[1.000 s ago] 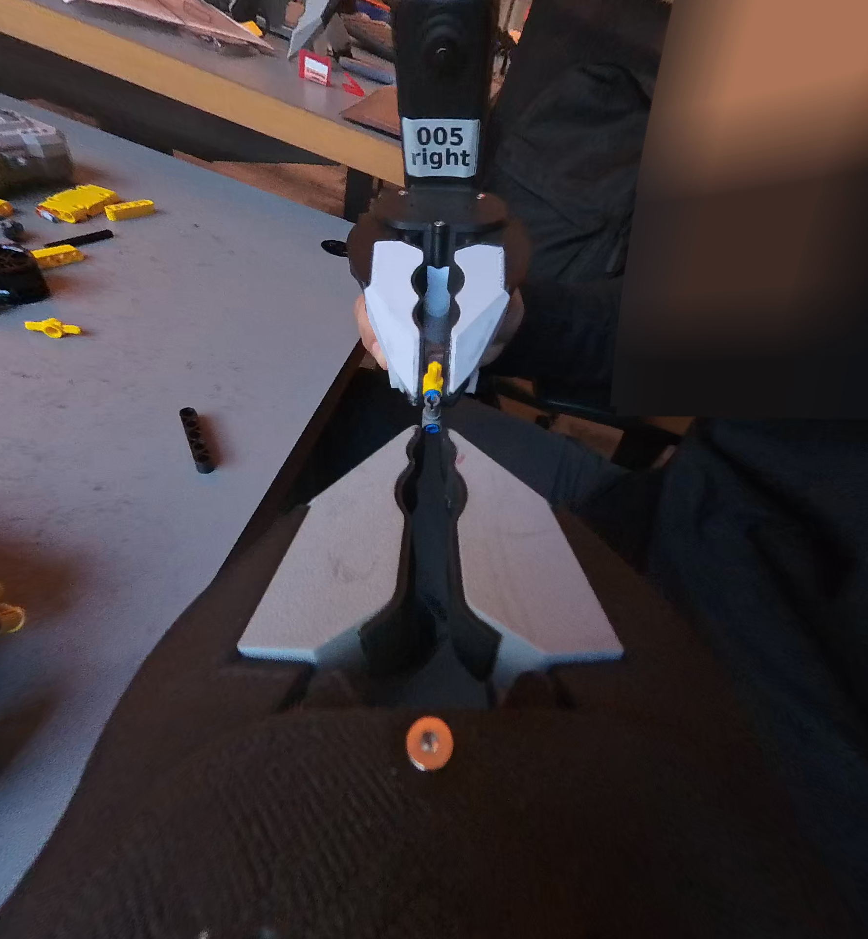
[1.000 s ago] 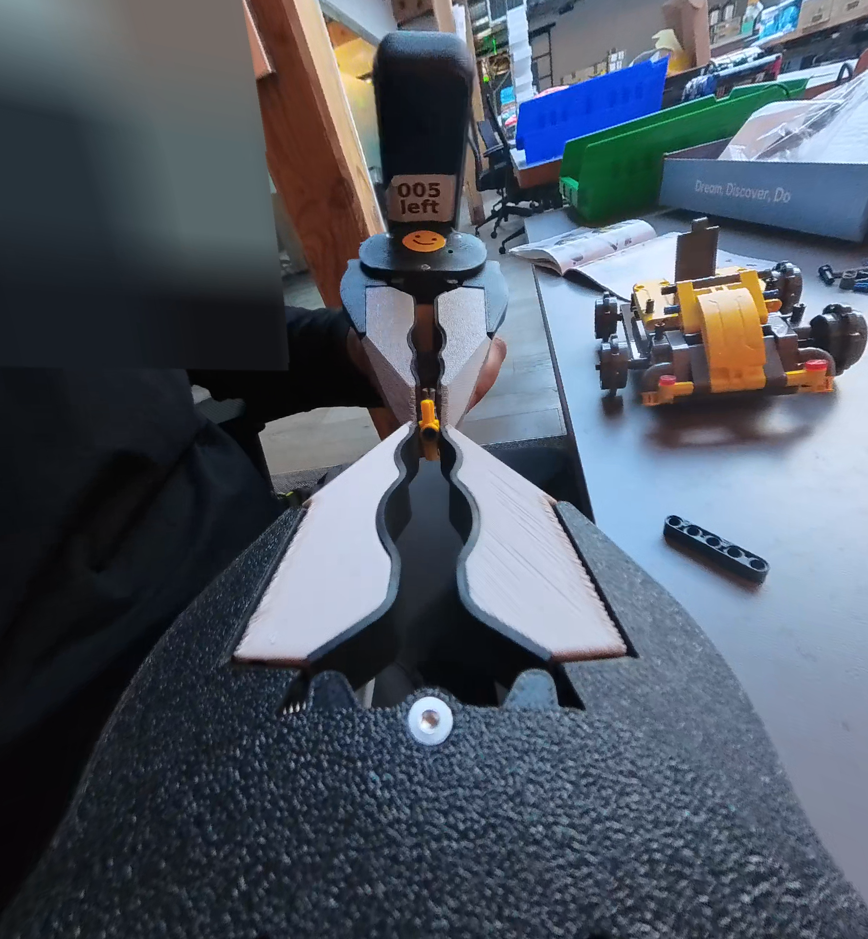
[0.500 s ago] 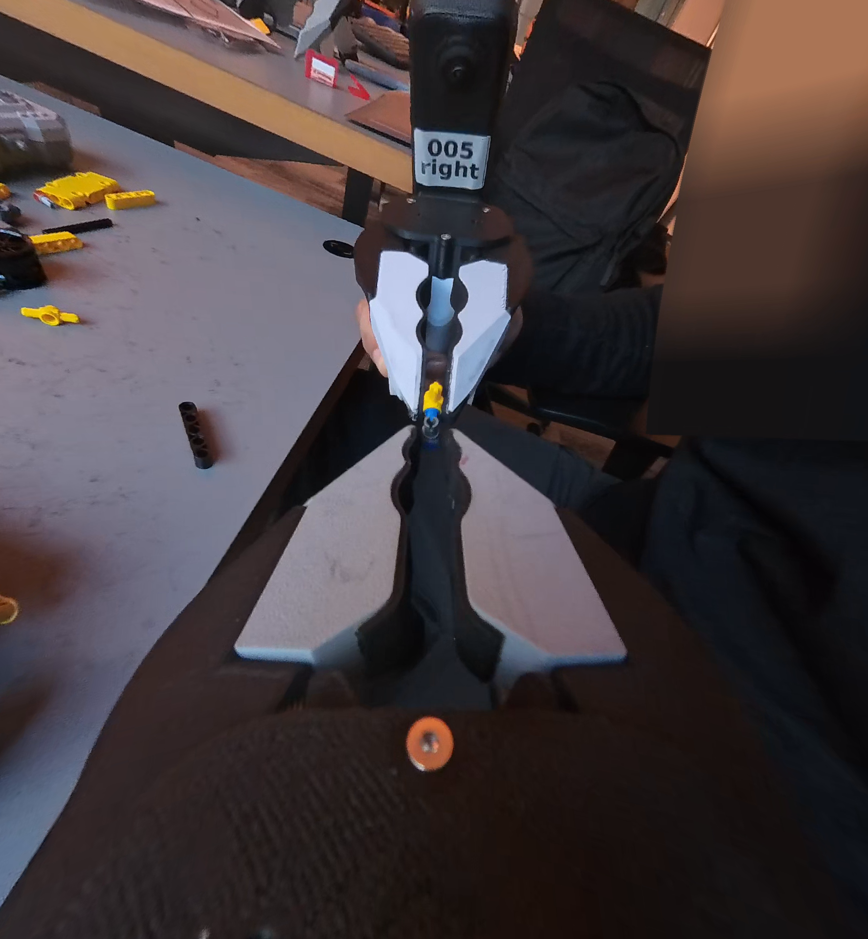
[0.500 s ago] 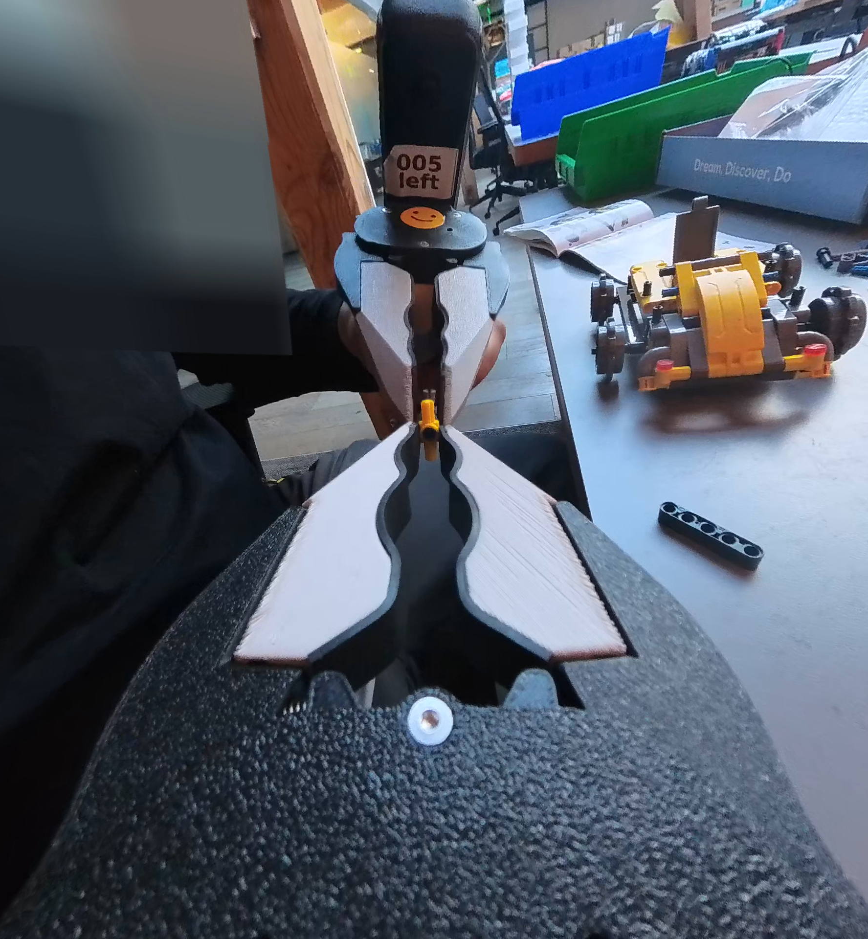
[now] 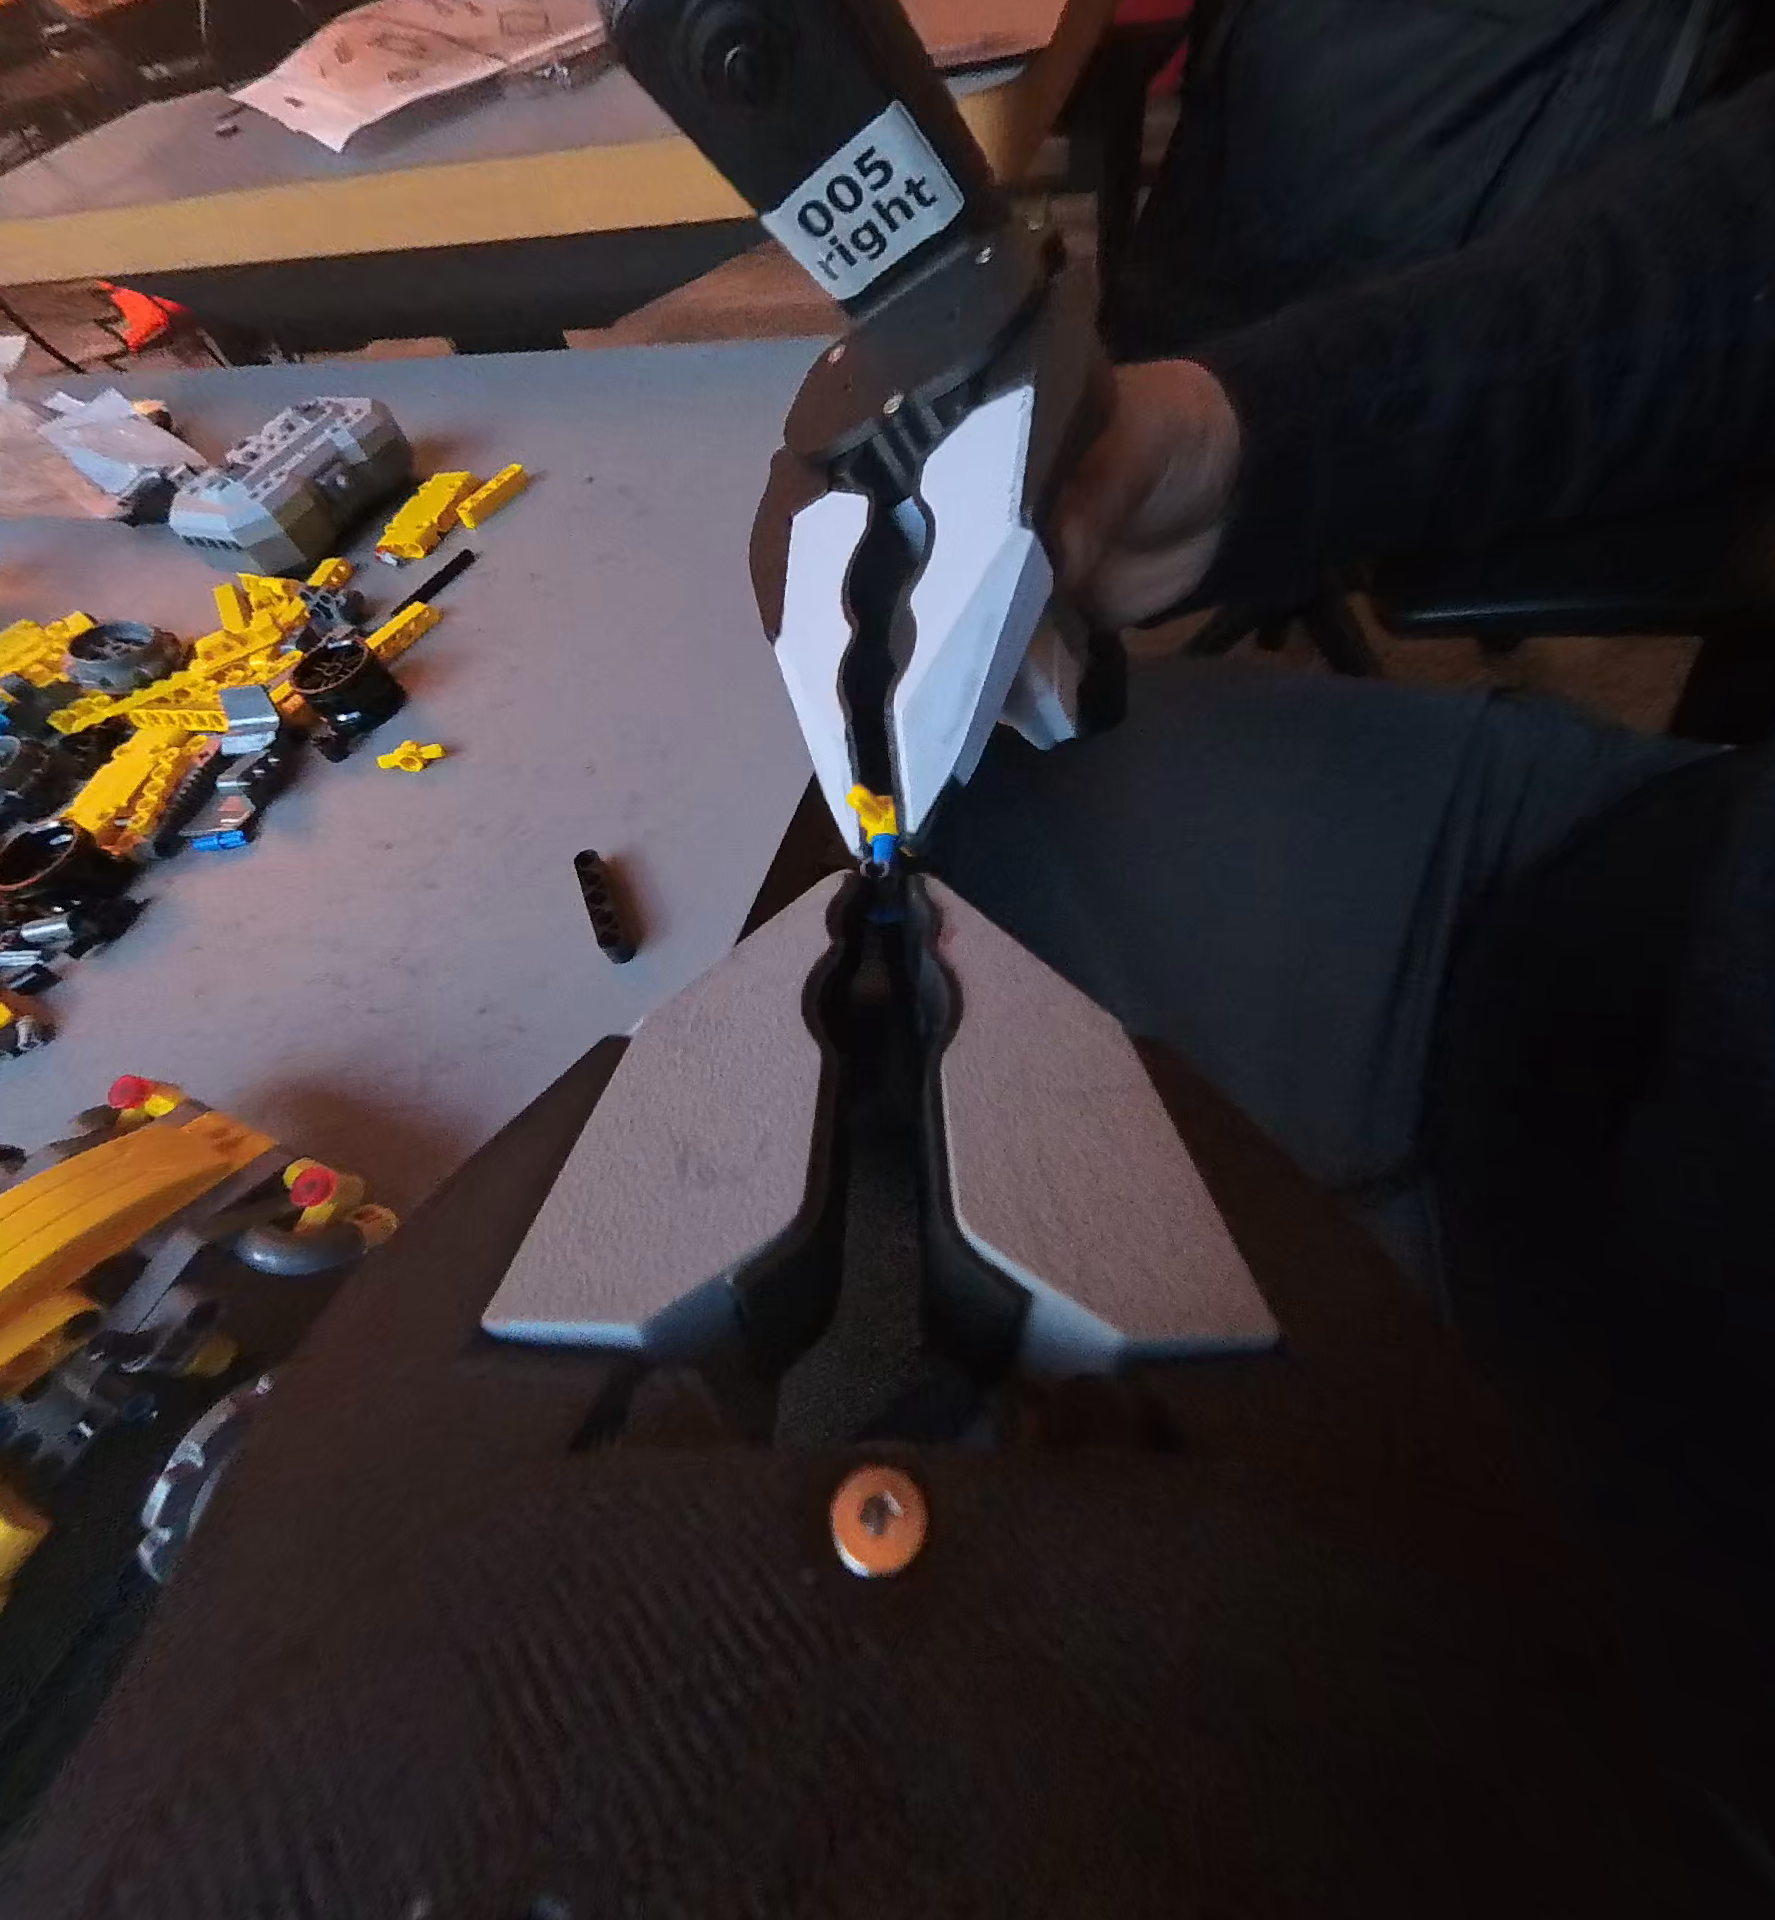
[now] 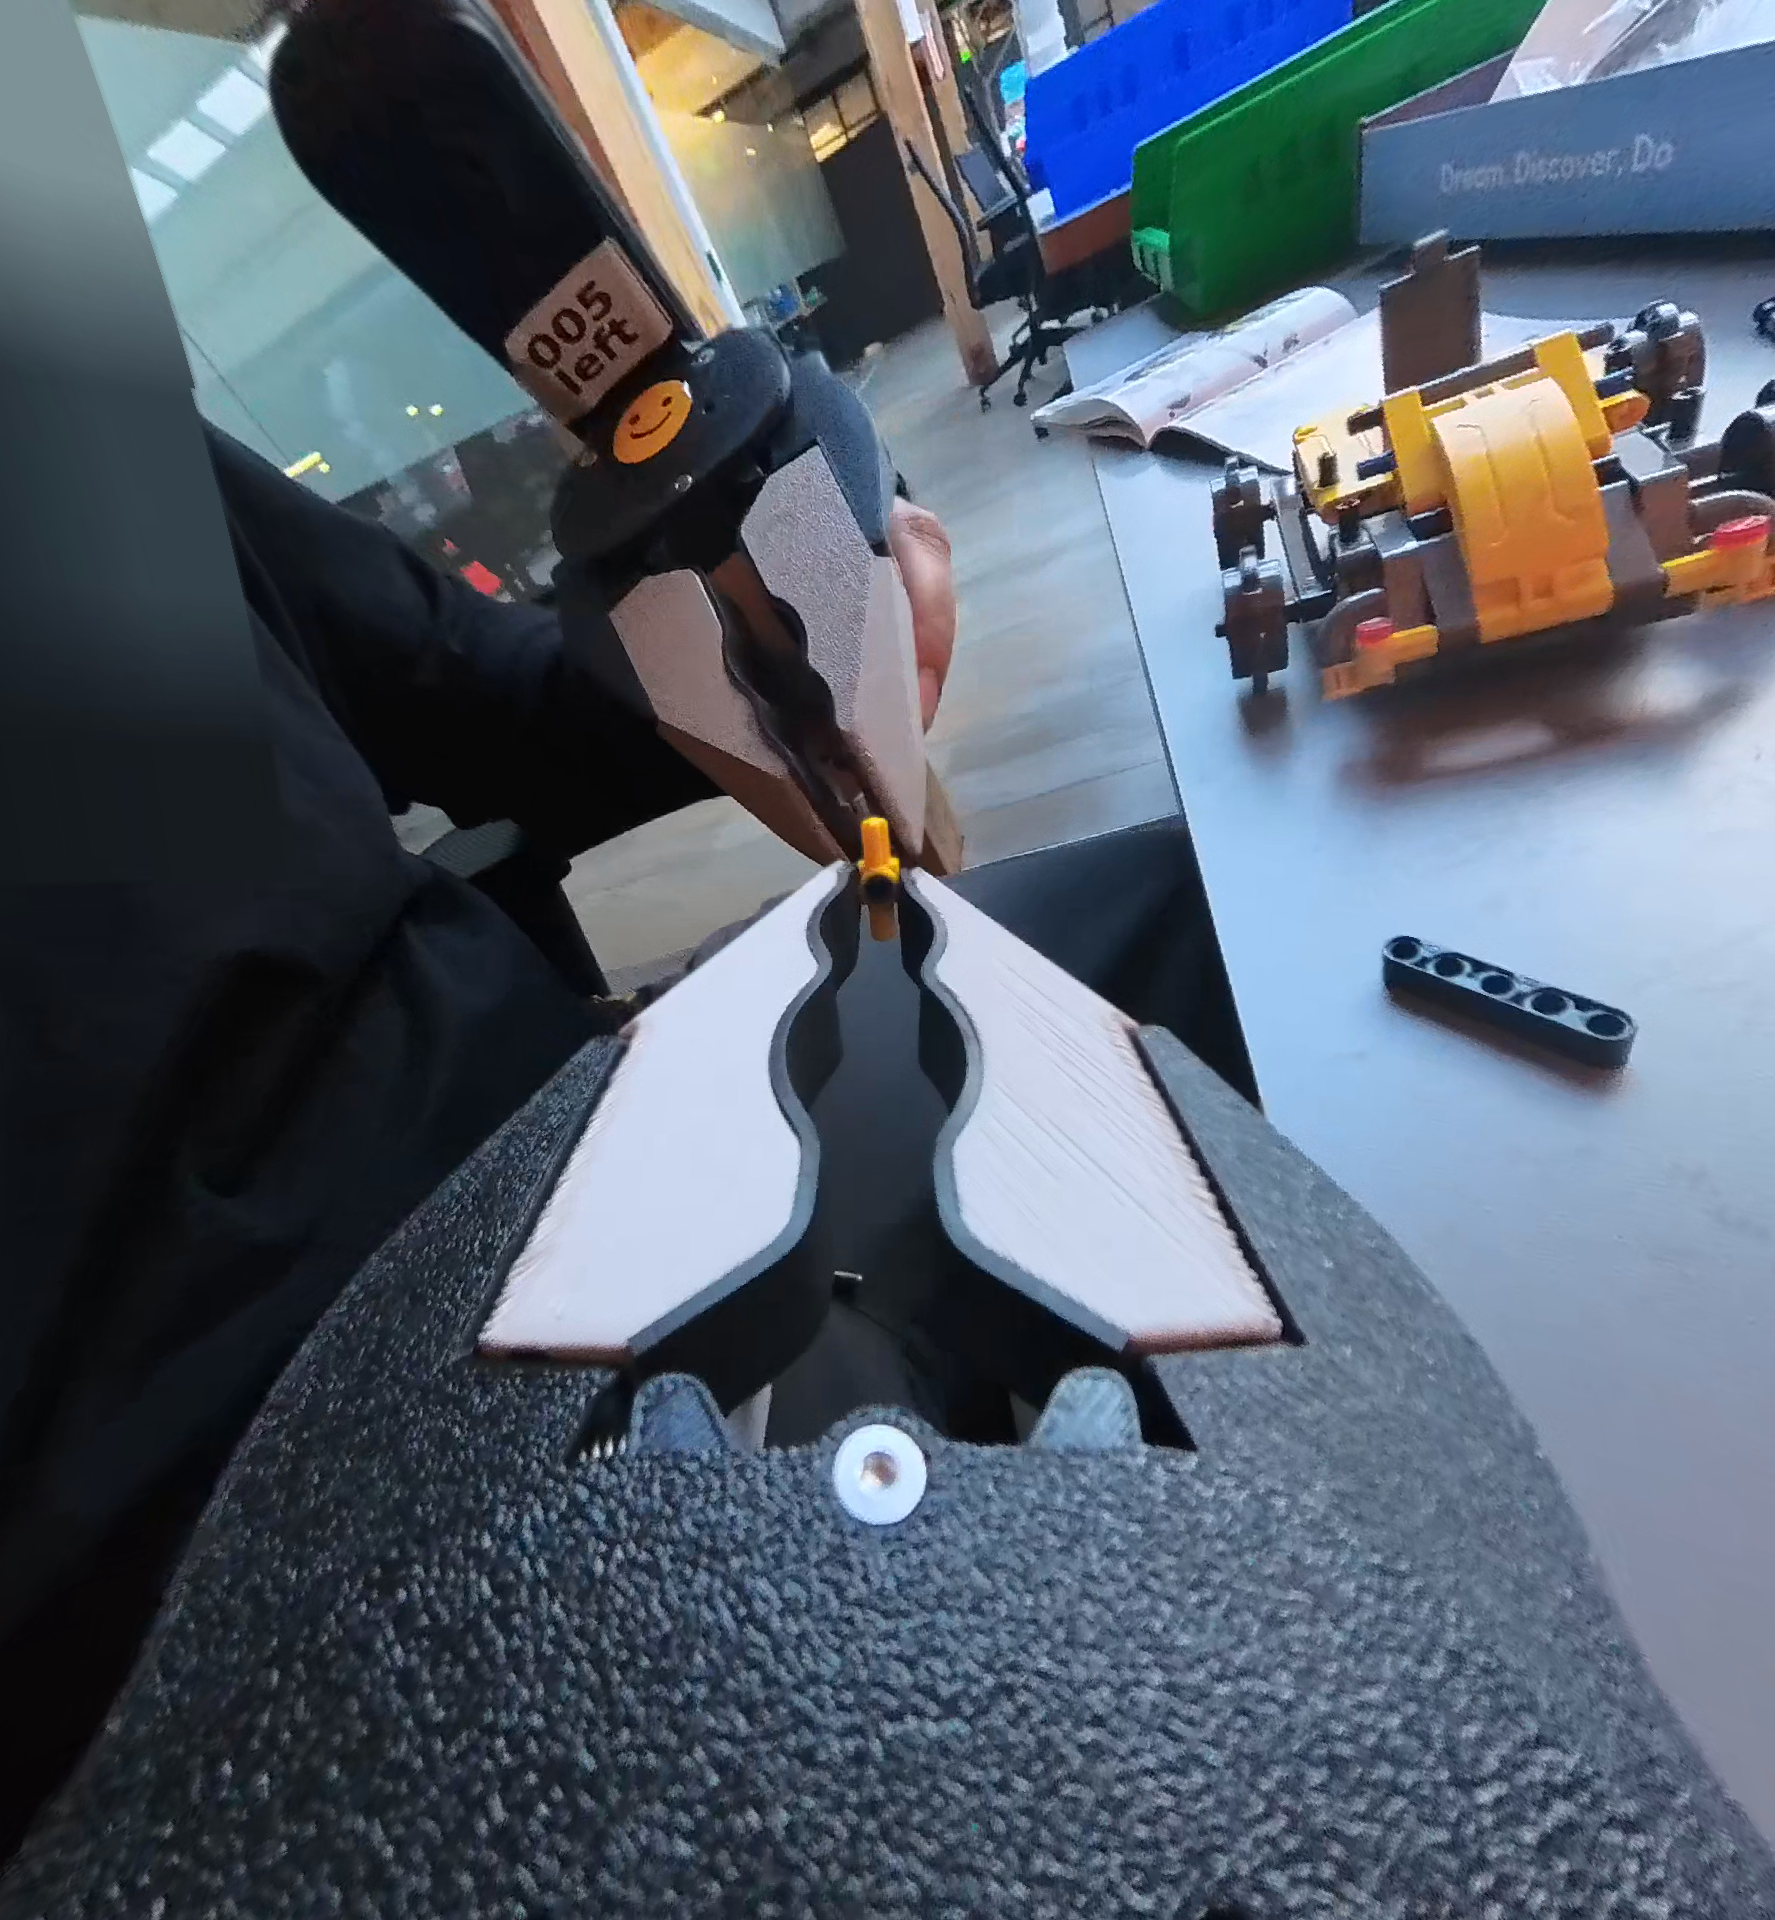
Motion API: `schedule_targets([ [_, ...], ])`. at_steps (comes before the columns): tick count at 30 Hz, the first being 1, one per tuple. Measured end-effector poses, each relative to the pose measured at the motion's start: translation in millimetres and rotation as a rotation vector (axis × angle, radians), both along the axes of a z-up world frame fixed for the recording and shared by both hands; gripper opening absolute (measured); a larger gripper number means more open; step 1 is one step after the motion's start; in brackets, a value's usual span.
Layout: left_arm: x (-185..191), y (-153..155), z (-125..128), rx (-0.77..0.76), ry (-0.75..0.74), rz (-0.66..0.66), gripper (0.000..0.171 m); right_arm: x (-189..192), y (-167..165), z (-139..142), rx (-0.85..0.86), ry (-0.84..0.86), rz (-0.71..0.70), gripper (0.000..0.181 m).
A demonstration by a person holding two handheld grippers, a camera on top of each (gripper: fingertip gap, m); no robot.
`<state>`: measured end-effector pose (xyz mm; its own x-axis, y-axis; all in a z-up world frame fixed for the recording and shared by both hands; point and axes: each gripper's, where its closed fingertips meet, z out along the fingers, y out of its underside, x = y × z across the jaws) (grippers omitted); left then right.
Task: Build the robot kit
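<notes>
With the yellow connector peg [image 6: 875, 868] pinched in the closed right gripper [image 6: 878, 883] and the small blue pin [image 5: 885, 854] clamped by the left gripper [image 5: 883, 894] (both off the grey table [image 5: 550, 665]), the two tips should be kept in one line and pressed gently.

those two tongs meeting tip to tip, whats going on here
A person holds one tool in each hand, off the edge of the grey table. The right tongs are shut on a small yellow peg; the left tongs are shut on a small blue pin, and the two bits meet end to end. A black beam and a half-built yellow toy car sit untouched on the table.
</notes>
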<state>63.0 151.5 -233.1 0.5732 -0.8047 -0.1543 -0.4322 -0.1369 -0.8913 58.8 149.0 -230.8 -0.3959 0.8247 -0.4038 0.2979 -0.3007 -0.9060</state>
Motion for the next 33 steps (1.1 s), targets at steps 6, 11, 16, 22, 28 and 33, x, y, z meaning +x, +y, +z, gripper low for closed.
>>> schedule_targets([
  [6,0.6,1.9,-10.9,-0.012,0.037,0.02,0.004,-3.1,-1.8,-11.5,0.041,-0.027,-0.009,0.006],
  [11,-1.0,7.0,-5.4,-0.019,-0.006,0.029,0.004,-4.7,3.6,-5.6,-0.006,-0.002,-0.017,0.006],
  [16,0.0,3.4,0.1,0.06,0.031,0.009,0.009,-0.8,0.3,3.2,0.016,0.098,0.003,0.006],
  [22,-2.2,-0.6,4.3,0.008,-0.028,-0.018,0.009,5.4,7.2,14.0,0.001,0.155,-0.014,0.006],
  [28,0.6,-0.2,6.8,0.024,-0.026,-0.01,0.009,3.8,1.8,7.8,0.015,0.13,0.009,0.006],
  [33,2.6,-1.3,0.7,0.018,-0.005,-0.017,0.005,1.6,-1.8,0.4,0.026,0.094,0.021,0.006],
])
